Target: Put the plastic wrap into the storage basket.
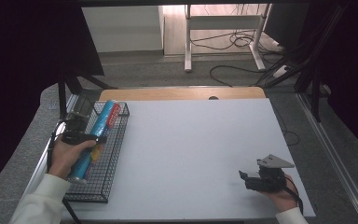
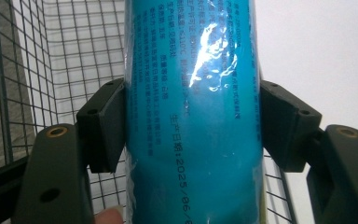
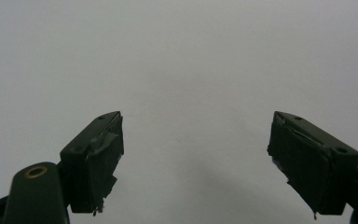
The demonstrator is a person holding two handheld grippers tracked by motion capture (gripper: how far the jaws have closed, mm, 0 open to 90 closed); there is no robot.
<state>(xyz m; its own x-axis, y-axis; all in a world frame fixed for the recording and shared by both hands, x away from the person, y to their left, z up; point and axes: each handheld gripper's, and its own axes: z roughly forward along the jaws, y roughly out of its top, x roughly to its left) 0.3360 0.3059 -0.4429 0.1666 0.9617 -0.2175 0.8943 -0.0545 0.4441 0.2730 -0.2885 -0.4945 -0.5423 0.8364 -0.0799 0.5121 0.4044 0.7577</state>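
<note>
White worktop (image 1: 191, 154), bare in the middle, w/ a black wire basket (image 1: 114, 154) at its left edge. Left claw (image 2: 193, 123) pinches a blue film-wrapped roll (image 2: 193, 93) mid-length, over the basket. Roll looks light, fairly stiff; glossy wrap prob slippery, so grip at the middle, square-on. Right claw (image 3: 196, 163) spread, holding nothing, low over the worktop.

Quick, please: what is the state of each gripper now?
Left gripper: closed on the blue roll, over the wire basket.
Right gripper: open, holding nothing, above the white table.
</note>
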